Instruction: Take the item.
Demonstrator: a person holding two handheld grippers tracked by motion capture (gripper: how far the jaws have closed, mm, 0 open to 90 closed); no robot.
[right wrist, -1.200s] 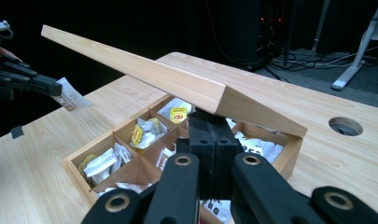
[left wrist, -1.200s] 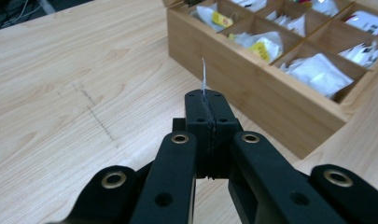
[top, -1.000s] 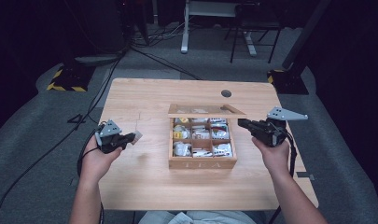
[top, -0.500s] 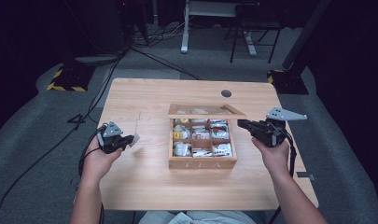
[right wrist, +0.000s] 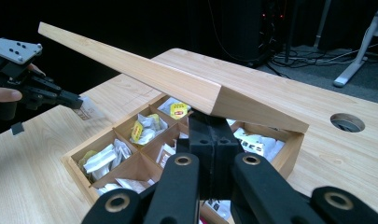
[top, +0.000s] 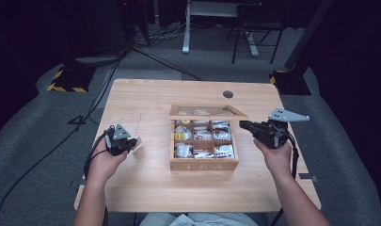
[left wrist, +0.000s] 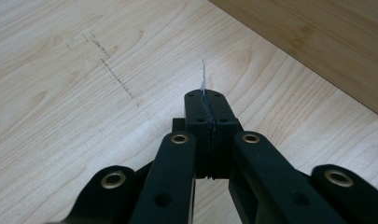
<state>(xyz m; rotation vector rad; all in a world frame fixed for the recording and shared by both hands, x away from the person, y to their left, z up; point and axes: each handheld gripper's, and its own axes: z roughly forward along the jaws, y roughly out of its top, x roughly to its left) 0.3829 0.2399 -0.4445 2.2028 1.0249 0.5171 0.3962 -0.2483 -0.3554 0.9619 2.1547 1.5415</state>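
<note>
A wooden tea box [top: 204, 164] marked TEA stands mid-table, its compartments filled with wrapped tea bags [right wrist: 143, 127]. Its lid [top: 208, 112] is raised at a slant above the box. My right gripper [top: 242, 125] is shut, its tips tucked under the lid's right edge [right wrist: 252, 109]; in the right gripper view the closed jaws [right wrist: 213, 128] sit just below that edge. Left of the box, my left gripper [top: 130, 143] is shut on a thin tea bag packet [top: 136, 141], seen edge-on [left wrist: 204, 74] past the pads and flat [right wrist: 89, 110] from across the box.
The light wooden table [top: 146, 99] has a round cable hole [top: 228, 94] at the back right. The box's side wall [left wrist: 317, 42] lies just ahead of the left gripper. Beyond the table are dark floor, cables and a chair base [top: 244, 42].
</note>
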